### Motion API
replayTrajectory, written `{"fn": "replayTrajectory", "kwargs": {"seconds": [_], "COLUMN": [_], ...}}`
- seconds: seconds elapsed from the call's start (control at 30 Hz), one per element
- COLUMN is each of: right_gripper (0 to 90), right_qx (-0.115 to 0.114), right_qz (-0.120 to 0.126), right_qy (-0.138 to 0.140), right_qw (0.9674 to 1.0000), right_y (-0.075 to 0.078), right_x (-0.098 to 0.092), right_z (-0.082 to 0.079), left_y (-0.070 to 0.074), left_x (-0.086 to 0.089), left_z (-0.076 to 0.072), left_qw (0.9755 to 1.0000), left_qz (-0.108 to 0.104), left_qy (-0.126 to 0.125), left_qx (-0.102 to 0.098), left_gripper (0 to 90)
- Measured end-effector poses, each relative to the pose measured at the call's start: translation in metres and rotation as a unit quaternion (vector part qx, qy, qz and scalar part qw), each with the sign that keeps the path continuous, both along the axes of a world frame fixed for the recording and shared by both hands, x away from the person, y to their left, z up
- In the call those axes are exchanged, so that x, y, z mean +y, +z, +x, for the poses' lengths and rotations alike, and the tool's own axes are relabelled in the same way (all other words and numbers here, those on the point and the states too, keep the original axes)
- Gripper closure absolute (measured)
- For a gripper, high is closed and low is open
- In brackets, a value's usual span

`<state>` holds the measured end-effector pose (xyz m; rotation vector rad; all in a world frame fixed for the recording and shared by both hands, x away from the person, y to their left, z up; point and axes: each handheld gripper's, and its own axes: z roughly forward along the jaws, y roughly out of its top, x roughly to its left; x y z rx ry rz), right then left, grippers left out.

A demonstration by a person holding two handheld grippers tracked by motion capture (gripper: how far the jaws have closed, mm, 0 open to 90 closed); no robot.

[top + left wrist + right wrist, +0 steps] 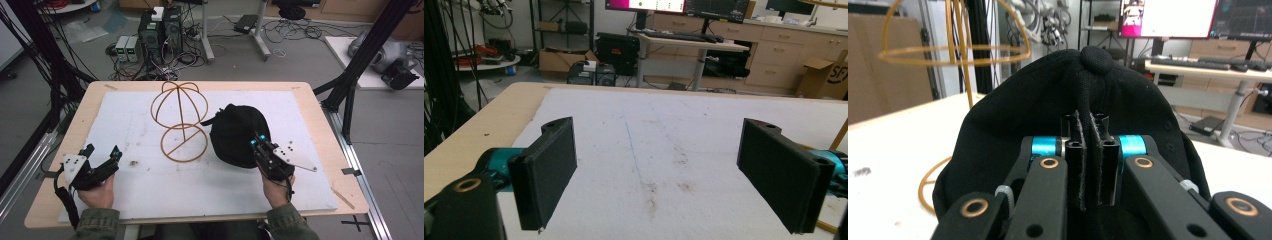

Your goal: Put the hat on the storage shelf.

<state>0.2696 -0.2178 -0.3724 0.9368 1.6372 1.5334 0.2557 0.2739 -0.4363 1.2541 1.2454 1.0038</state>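
A black cap [235,132] sits right of centre on the white board, its top button [1096,58] facing the right gripper view. My right gripper [256,143] is shut on the cap's rear fabric [1087,165], which is pinched between the two black jaws. A wire hat stand [179,121] of yellow-brown hoops stands upright at the board's middle, just left of the cap. At the near left my left gripper [102,156] stays open above the board, with nothing between its pads [551,167].
The white foam board [150,185] covers most of the wooden table [310,107]. Black frame posts [350,95] flank the table. Computers and cables lie on the floor beyond the far edge. A small dark speck [133,162] lies on the board near the left gripper.
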Motion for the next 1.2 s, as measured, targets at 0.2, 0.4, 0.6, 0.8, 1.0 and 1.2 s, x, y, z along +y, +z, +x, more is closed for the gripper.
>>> {"fn": "replayTrajectory", "kwargs": {"seconds": [0.2, 0.4, 0.6, 0.8, 1.0, 1.2], "right_gripper": [86.8, 86.9, 86.8, 86.9, 86.8, 86.8], "right_qx": [-0.014, -0.04, -0.06, -0.081, -0.093, -0.105], "right_qz": [0.01, 0.032, 0.06, 0.075, 0.085, 0.097], "right_qy": [0.0, 0.013, 0.027, 0.035, 0.037, 0.046], "right_qw": [0.9999, 0.9986, 0.996, 0.9933, 0.9913, 0.9888], "right_y": [0.007, 0.018, 0.028, 0.042, 0.053, 0.062], "right_x": [-0.004, -0.013, -0.015, -0.014, -0.014, -0.012], "right_z": [0.0, 0.0, 0.006, 0.012, 0.015, 0.019], "left_y": [0.0, 0.0, 0.0, 0.0, 0.0, 0.0], "left_x": [0.0, -0.001, -0.002, -0.002, -0.002, -0.002], "left_z": [0.0, 0.0, 0.001, 0.001, 0.001, 0.001], "left_qw": [1.0, 1.0, 1.0, 1.0, 1.0, 1.0], "left_qz": [0.0, 0.001, 0.004, 0.004, 0.004, 0.005], "left_qy": [0.0, 0.0, -0.002, -0.002, -0.002, -0.004], "left_qx": [0.0, -0.001, 0.0, -0.001, -0.002, -0.001], "left_gripper": [16.4, 16.4, 16.4, 16.4, 16.4, 16.4]}}
